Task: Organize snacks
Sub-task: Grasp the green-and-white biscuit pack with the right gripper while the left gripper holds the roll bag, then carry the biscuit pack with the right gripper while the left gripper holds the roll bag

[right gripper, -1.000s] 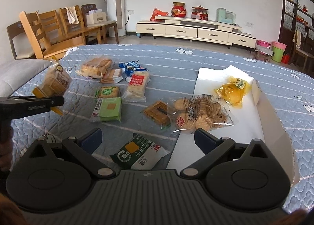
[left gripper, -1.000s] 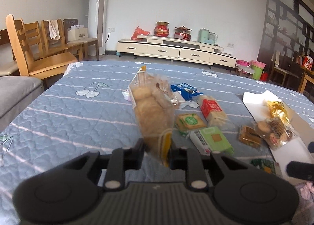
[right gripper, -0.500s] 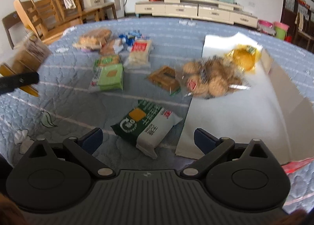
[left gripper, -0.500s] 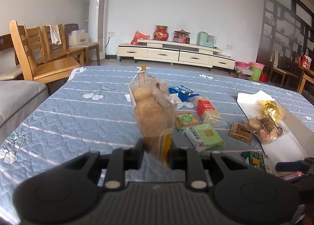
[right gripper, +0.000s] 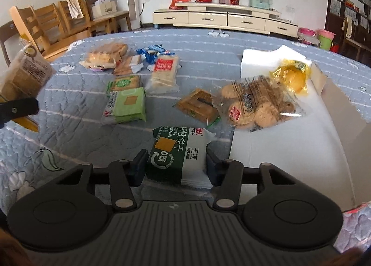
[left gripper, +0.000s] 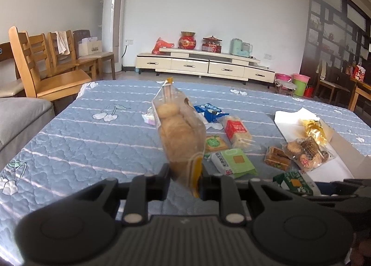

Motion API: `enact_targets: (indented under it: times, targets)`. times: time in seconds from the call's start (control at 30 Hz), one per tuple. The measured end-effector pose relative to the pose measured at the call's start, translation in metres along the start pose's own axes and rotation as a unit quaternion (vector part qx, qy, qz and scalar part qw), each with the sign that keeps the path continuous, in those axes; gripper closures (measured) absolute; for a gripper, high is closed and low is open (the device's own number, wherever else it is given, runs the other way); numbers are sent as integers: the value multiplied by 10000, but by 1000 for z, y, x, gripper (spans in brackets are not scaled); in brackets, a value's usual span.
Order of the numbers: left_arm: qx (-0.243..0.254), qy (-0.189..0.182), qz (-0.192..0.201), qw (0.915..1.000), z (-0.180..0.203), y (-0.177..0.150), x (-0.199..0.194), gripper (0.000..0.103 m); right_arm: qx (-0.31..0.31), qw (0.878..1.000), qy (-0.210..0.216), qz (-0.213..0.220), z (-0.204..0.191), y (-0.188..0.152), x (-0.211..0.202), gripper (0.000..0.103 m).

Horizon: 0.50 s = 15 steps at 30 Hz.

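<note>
The quilted blue bedspread point(left gripper: 97, 140) is stretching wide and bare on its left side, offering the most open room; its far edge is meeting the floor before a cream cabinet point(left gripper: 204, 68), and wooden chairs point(left gripper: 46, 69) are standing off the left edge. On the right, a flat white cardboard sheet point(right gripper: 289, 150) is lying with a raised flap along its right side, bearing a clear bag of round biscuits point(right gripper: 257, 103) and a crinkly yellow packet point(right gripper: 292, 76).

Between sheet and open quilt, small wrapped snacks are crowding the middle: a light green packet point(right gripper: 127, 103), a red-labelled rice cracker pack point(right gripper: 164, 71), a brown sandwich-biscuit pack point(right gripper: 197, 105) and a blue wrapper point(right gripper: 150, 51).

The left gripper point(left gripper: 184, 180) is clamping the lower end of a transparent bag of pale cookies point(left gripper: 178, 136), holding it upright above the quilt. The right gripper point(right gripper: 176, 168) is closing its jaws around a dark green and white biscuit packet point(right gripper: 178, 152) lying just left of the sheet's edge; whether the pads are pressing it, I cannot tell.
</note>
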<state>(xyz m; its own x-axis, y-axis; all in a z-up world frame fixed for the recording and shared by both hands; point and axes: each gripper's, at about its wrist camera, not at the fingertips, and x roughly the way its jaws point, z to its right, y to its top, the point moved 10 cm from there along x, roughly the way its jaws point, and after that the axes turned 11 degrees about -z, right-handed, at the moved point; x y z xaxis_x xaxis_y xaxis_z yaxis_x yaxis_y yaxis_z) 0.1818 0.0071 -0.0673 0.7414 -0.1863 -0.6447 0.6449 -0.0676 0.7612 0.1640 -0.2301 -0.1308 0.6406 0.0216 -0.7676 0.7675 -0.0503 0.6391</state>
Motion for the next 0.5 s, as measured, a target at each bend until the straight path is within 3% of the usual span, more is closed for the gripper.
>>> enact_targets:
  times: [0.5]
  targets:
    - [128, 43, 306, 9994, 21, 11, -44, 82, -104, 9975, 64, 700, -1, 19, -79, 40]
